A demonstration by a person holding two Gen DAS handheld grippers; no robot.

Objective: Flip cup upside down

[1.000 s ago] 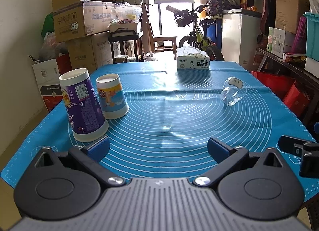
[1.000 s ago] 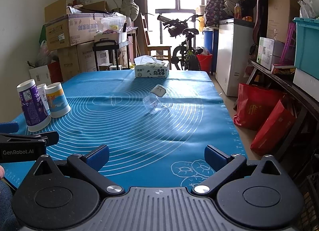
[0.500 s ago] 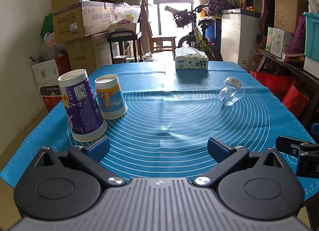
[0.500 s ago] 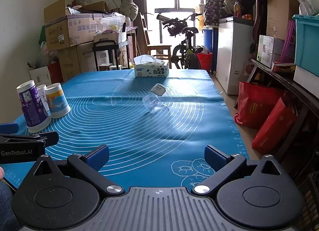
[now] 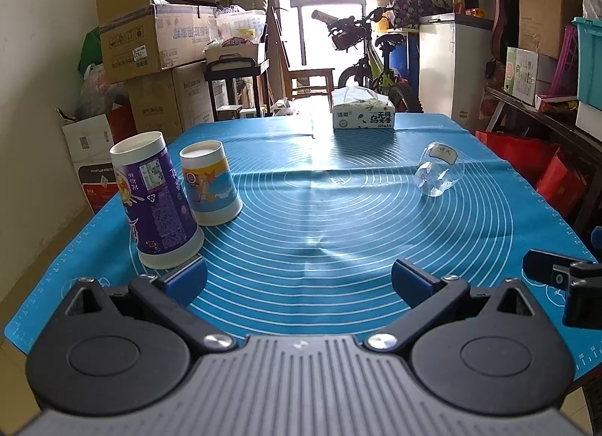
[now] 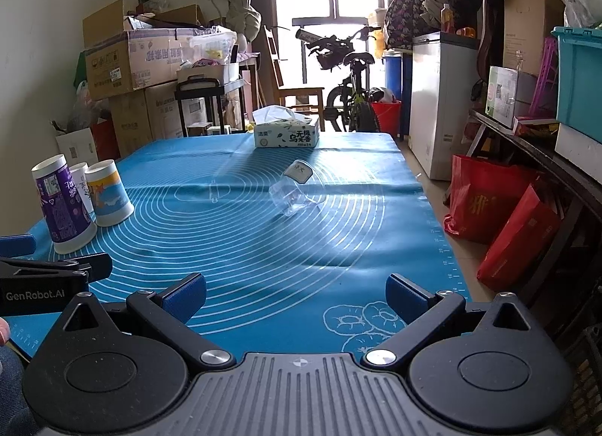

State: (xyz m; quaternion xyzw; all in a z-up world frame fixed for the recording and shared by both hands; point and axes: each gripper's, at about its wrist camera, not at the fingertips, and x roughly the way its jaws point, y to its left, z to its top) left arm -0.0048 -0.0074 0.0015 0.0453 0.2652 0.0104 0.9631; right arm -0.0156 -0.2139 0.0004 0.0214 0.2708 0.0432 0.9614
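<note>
Left tongs (image 5: 299,278): held wide apart, nothing between the blue pads (image 5: 187,278); stationed low over the near edge of the mat (image 5: 338,218)

Right tongs (image 6: 295,295): likewise spread wide and empty; seen low at the near right of the mat, well apart from every cup

Purple cup (image 5: 156,202): tall printed paper cup, stood wide end down, just beyond the left tongs' left pad; contact cannot be told

Yellow-blue cup (image 5: 210,184): shorter printed paper cup, wide end down, set just behind and beside the purple cup. A third white cup (image 6: 83,187) is glimpsed between these two from the right view only

Clear cup (image 6: 295,189): the task's item; thin transparent plastic, a white label near one end, lying tipped on its side on the mat, right of centre, well ahead of both tongs. Judged very light, springy and easily crushed, smooth-walled and likely to slip or roll when nudged. A grip is best taken across the side wall at mid-height, lightly, so that the wall is not buckled; the rim is judged too flimsy to be pinched

Tissue box (image 5: 363,114): at the mat's far edge
</note>
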